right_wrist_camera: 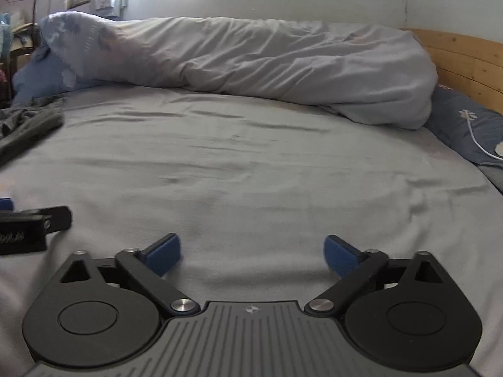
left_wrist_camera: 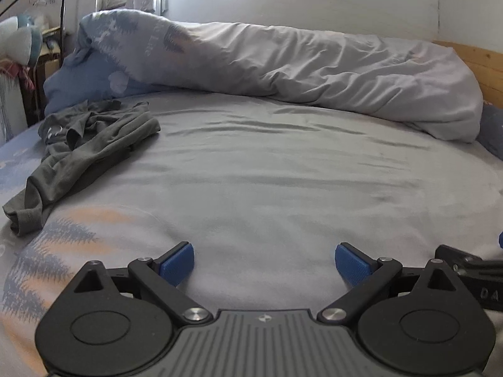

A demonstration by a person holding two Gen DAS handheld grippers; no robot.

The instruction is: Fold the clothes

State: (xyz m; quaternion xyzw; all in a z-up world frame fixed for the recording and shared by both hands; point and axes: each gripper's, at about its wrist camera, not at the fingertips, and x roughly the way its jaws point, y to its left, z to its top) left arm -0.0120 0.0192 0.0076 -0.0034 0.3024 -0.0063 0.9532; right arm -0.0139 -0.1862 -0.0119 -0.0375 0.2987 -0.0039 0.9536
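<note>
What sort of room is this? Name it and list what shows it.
Most likely a bedroom: a bed with a rolled duvet along the wall, a wooden headboard, and a dark garment lying crumpled on the sheet.

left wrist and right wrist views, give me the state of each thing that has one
left hand-held gripper: open, empty
right hand-held gripper: open, empty
dark grey garment: crumpled, unfolded, on the bed's left
duvet: bunched along the far side
bed sheet: spread, lightly wrinkled

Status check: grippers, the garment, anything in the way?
Left gripper open, right gripper open, both empty. Dark garment crumpled, untouched. Sheet between unobstructed.
</note>
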